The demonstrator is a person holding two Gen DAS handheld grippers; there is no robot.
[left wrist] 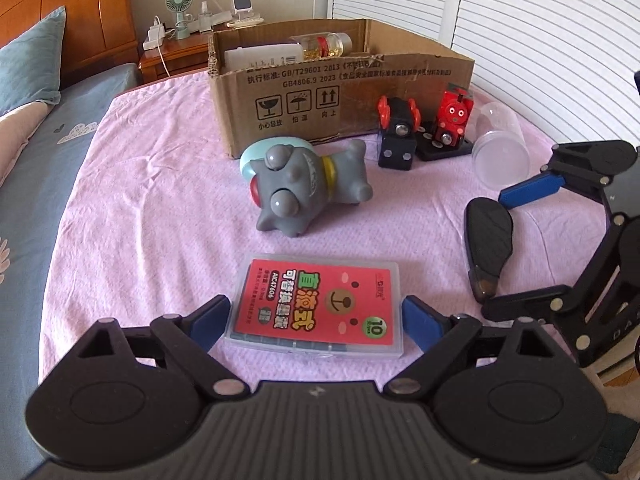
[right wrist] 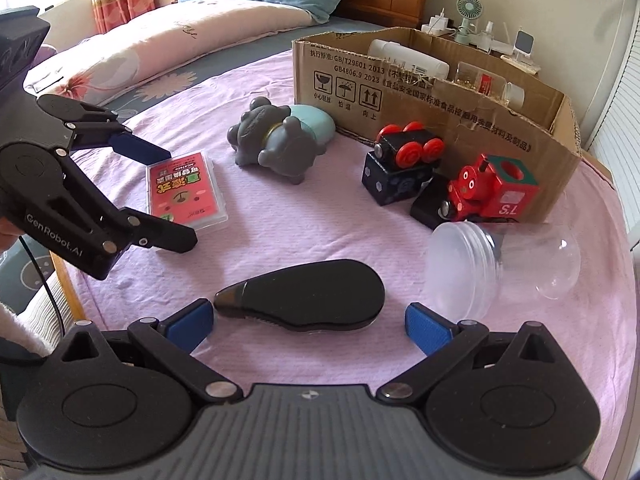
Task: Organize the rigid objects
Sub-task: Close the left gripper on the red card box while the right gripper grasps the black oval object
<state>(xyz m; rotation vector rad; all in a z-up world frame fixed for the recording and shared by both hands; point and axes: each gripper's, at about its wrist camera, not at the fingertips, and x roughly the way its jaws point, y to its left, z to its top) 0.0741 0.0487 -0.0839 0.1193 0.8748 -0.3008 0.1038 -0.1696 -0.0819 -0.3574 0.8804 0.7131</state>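
Note:
My left gripper (left wrist: 316, 322) is open, its blue pads on either side of a clear case with a red label (left wrist: 320, 308), not touching it. The case also shows in the right wrist view (right wrist: 184, 190). My right gripper (right wrist: 308, 326) is open around a black teardrop-shaped object (right wrist: 304, 296), which also shows in the left wrist view (left wrist: 488, 240). A grey toy (left wrist: 308, 186) lies mid-bed. A black toy train car (left wrist: 398, 132), a red toy train (left wrist: 450, 120) and a clear plastic jar (left wrist: 500, 148) lie beside the cardboard box (left wrist: 320, 92).
The box holds a white bottle (right wrist: 408, 60) and a clear bottle (left wrist: 324, 46). All lie on a pink cloth (left wrist: 160, 200) over the bed. Pillows (right wrist: 168, 36) lie at the head. A nightstand (left wrist: 176, 56) with a fan stands behind.

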